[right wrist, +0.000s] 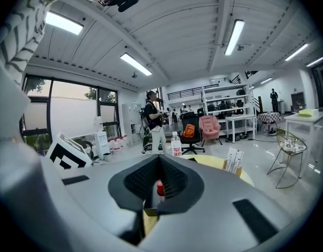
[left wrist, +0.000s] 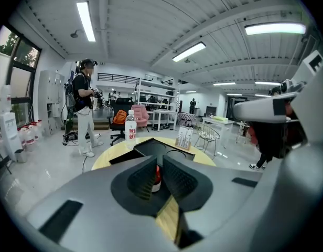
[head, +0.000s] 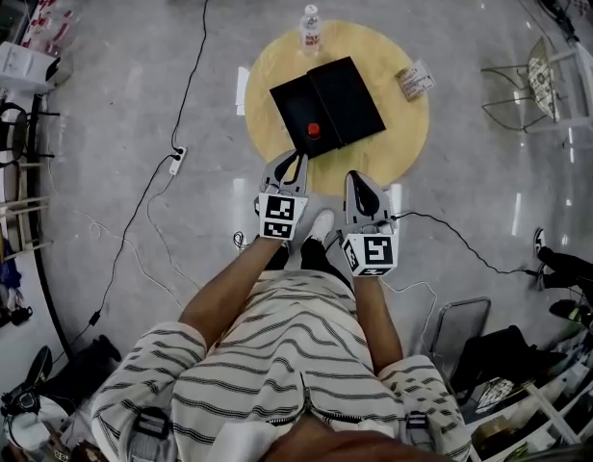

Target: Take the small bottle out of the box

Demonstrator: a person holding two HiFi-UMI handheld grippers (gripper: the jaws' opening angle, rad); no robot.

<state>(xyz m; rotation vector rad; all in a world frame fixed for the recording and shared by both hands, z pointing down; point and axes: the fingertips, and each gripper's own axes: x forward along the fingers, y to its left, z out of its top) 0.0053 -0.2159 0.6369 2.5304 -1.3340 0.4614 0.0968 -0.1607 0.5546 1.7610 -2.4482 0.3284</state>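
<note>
A: Where is the small bottle [head: 314, 131]?

B: In the open black box [head: 347, 92] on the round counter [head: 398, 142], at the near corner of the box's left half. Only its red cap shows from above, so I judge it upright, with its long axis vertical.

A: And the hand-held grippers?

B: Both hover at the counter's near edge, short of the box. The left hand-held gripper [head: 295, 159] has its jaws pressed together with nothing pinched. The right hand-held gripper [head: 357, 181] also looks closed and empty.

A: Which one is nearer?

B: The left, I'd say. The bottle lies straight ahead of its tips, a touch to the right. From the right one it sits ahead and off to the left. In each gripper view the red cap shows through the slit between the jaws, well apart from them.

A: So what does the reach need?

B: Likely the jaws spread first. Then the left goes forward over the box wall and closes across the bottle's sides.
</note>
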